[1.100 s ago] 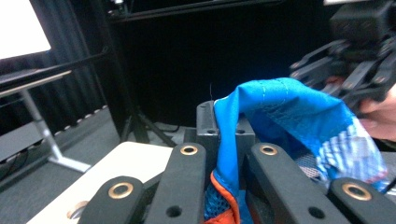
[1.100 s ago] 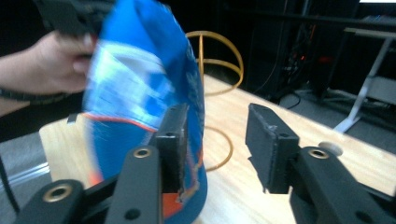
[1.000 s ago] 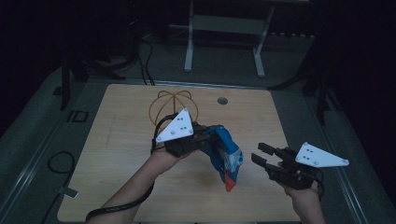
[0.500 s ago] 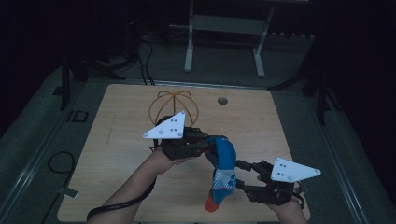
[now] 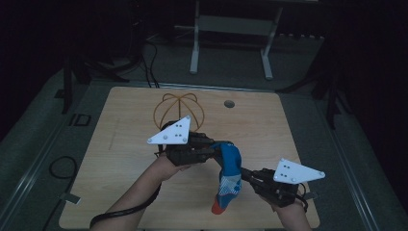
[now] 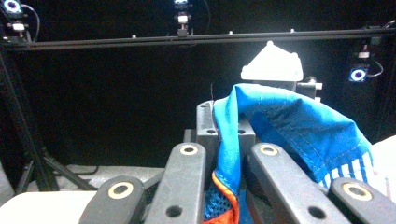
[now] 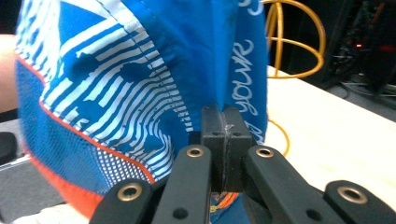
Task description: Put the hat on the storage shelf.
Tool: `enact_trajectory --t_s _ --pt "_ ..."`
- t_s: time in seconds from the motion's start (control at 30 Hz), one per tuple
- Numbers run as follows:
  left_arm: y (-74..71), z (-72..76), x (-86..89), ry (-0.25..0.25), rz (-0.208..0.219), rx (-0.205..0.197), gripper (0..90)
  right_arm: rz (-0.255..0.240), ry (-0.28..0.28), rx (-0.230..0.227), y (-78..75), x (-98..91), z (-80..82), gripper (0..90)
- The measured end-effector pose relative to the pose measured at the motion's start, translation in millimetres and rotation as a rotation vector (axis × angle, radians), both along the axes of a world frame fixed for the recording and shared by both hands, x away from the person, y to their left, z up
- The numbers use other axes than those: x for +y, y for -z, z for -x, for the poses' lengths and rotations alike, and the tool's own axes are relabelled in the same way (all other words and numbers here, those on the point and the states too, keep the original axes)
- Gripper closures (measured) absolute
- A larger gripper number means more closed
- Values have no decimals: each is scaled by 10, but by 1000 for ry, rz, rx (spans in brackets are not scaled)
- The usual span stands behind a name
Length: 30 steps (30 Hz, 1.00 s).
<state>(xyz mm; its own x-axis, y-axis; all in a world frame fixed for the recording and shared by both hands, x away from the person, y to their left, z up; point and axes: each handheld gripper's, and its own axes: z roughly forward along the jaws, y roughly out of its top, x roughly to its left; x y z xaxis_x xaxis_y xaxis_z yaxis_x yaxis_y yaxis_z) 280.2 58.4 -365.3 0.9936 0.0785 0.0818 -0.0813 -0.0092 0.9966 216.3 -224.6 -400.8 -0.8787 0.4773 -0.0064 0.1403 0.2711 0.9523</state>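
Observation:
A blue cloth with white stripes and orange trim hangs above the wooden table, stretched between both grippers. My left gripper is shut on its upper edge. In the left gripper view the fabric runs between the closed jaws of that gripper and drapes off to the right. My right gripper is shut on the cloth's side, lower and to the right. In the right gripper view its pads press together on an edge of the striped fabric.
A yellow wire sphere frame rests on the table behind the left gripper, also seen in the right gripper view. A round hole is in the tabletop near the far edge. A metal stand is on the floor beyond.
My right gripper moved left to the cloth and shut on it. The cloth swung lower and now hangs stretched between both grippers. The left gripper shifted slightly left.

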Motion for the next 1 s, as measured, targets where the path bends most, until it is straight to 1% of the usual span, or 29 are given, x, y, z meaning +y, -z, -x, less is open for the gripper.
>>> enact_trajectory --t_s 0.07,0.1,0.13,0.17,0.2,0.23,0.33,0.37,0.4,0.43,0.47,0.53,0.57,0.63,0.67,0.7,0.73,0.77,0.8,0.83,0.87,0.9,0.93,0.97,1.0 --pt "4 2 12 -9 -8 1 875 -1 0 2 -4 -9 -6 900" --pt "9 -1 29 -10 -10 1 875 -8 18 1 -14 -38 -15 900" --pt "15 0 44 -15 -11 6 875 -8 18 1 -14 -38 -15 900" --pt "22 3 71 -24 -35 5 875 -12 21 1 -20 -56 -23 900" --pt "22 3 71 -24 -35 5 874 -9 40 -6 -36 -89 -24 900" --pt "28 6 86 -26 -42 5 873 -13 39 -5 -47 -107 -26 900" --pt "47 24 123 -44 -83 -5 872 -23 51 -8 -72 -153 -31 900" --pt "54 31 132 -53 -99 -9 871 -39 60 -9 -95 -198 -47 900" --pt "62 35 143 -54 -113 -14 871 -39 60 -9 -95 -198 -47 900" --pt "70 39 152 -55 -125 -10 871 -43 59 -4 -104 -217 -60 900" --pt "76 44 153 -65 -148 -16 871 -44 58 -3 -112 -230 -74 900" --pt "93 53 158 -63 -173 -24 871 -42 66 -7 -137 -256 -86 900" --pt "102 60 158 -65 -192 -35 870 -43 71 -12 -147 -264 -88 900" --pt "123 67 165 -59 -210 -36 865 -47 79 -19 -176 -292 -93 900" --pt "148 77 169 -54 -231 -42 857 -57 82 -24 -213 -326 -100 900" --pt "148 77 169 -54 -231 -42 846 -57 84 -26 -226 -333 -99 900" --pt "178 91 163 -67 -245 -54 833 -63 89 -28 -242 -340 -96 900" --pt "178 91 163 -67 -245 -54 817 -63 89 -28 -242 -340 -96 900" --pt "191 98 158 -65 -258 -62 817 -64 87 -29 -258 -343 -97 900" --pt "198 107 149 -65 -266 -66 758 -58 87 -32 -277 -341 -96 900" --pt "201 111 143 -56 -272 -63 758 -55 89 -35 -291 -335 -96 900" --pt "201 123 132 -59 -280 -67 632 -45 95 -38 -314 -321 -102 900" --pt "196 140 118 -76 -292 -78 632 -45 95 -38 -314 -321 -102 900" --pt "196 155 112 -75 -296 -78 545 -42 99 -34 -338 -317 -115 900" --pt "196 172 112 -77 -295 -87 545 -42 99 -34 -338 -317 -115 900"
